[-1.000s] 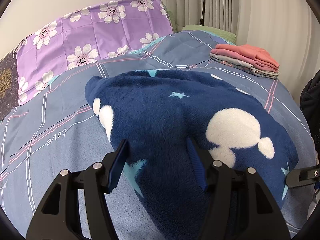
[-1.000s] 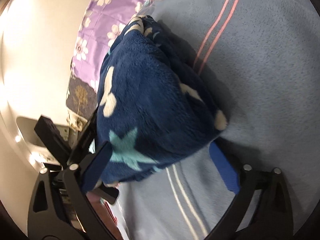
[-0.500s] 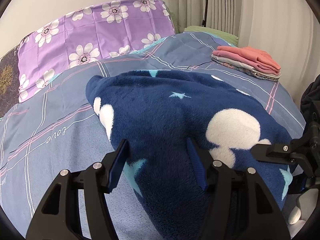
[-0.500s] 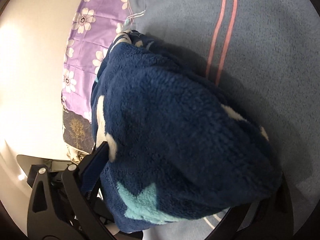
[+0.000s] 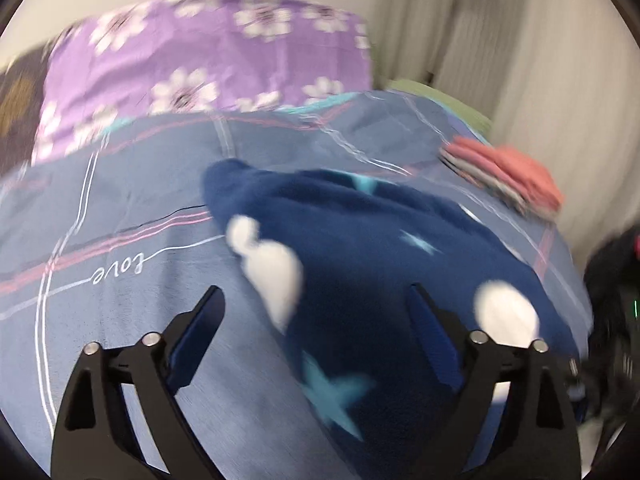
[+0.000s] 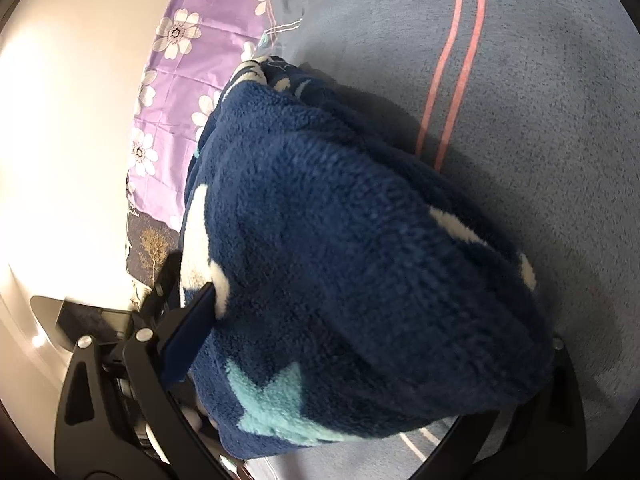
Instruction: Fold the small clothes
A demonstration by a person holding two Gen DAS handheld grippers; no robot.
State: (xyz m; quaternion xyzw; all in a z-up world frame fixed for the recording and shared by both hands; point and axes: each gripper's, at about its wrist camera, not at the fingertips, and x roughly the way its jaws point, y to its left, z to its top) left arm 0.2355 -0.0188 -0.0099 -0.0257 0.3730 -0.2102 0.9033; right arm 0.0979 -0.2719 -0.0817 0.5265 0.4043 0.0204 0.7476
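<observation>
Now: left gripper [image 5: 316,312] jaws just sprung wide, nothing pinched | navy fleece garment with white and teal shapes [image 5: 380,264] on the blue plaid bedspread [image 5: 120,208], long axis away-left to near-right | right gripper [image 6: 360,360] nearer, fleece bunched between its fingers, grip unclear.

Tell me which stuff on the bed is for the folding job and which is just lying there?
For the job:
- fuzzy blue garment with stars
- left claw, open, its jaws just opened off the garment
- right claw, garment bunched between its jaws
- folded pile of clothes

Just lying there:
- purple flowered pillow
- blue plaid bedspread
- curtain
</observation>
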